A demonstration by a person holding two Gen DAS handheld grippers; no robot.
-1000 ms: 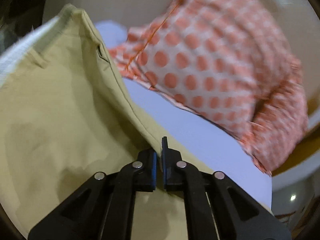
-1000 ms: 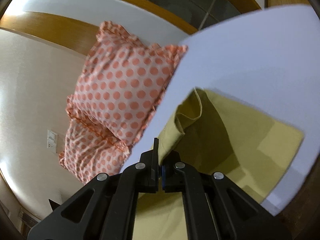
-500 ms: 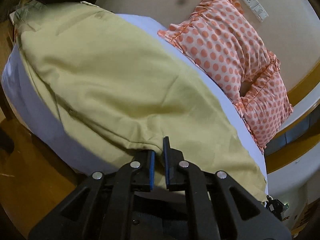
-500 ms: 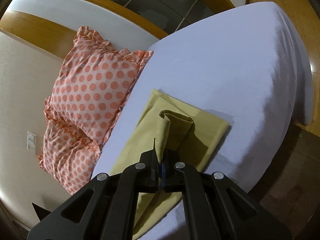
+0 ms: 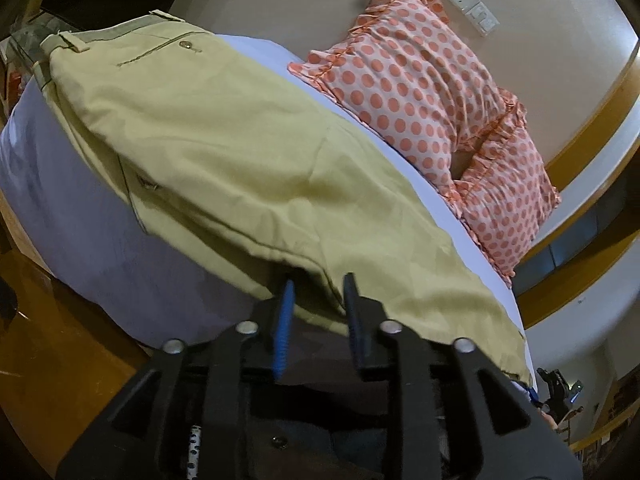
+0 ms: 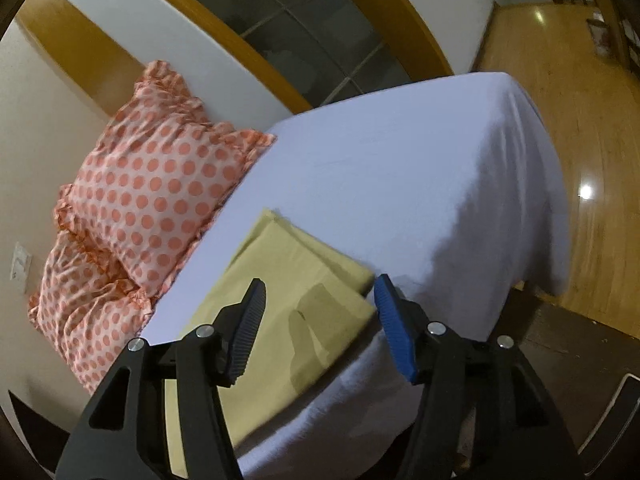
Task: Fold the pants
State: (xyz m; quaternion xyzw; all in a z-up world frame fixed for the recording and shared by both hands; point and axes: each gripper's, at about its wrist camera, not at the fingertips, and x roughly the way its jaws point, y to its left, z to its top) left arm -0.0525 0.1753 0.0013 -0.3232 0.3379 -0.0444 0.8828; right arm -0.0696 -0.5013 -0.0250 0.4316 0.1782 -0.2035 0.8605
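Observation:
Khaki pants point(image 5: 224, 148) lie folded lengthwise on the white bed sheet point(image 5: 80, 220), waistband and back pocket at the far left. My left gripper point(image 5: 318, 292) is open at the near edge of the pants, its jaws on either side of the fabric edge without clamping it. In the right wrist view the leg ends of the pants point(image 6: 296, 292) lie flat on the sheet point(image 6: 400, 184). My right gripper point(image 6: 318, 300) is wide open and empty just above the leg ends.
Two orange polka-dot pillows point(image 5: 432, 96) lie against the wall beyond the pants; they also show in the right wrist view point(image 6: 152, 192). A wall socket point(image 5: 472, 6) sits above them. Wooden floor point(image 6: 580, 160) lies past the bed's edge.
Both grippers have opened and let go of the pants. The pants, held up a second ago, now lie flat on the bed. Both grippers have pulled back a little.

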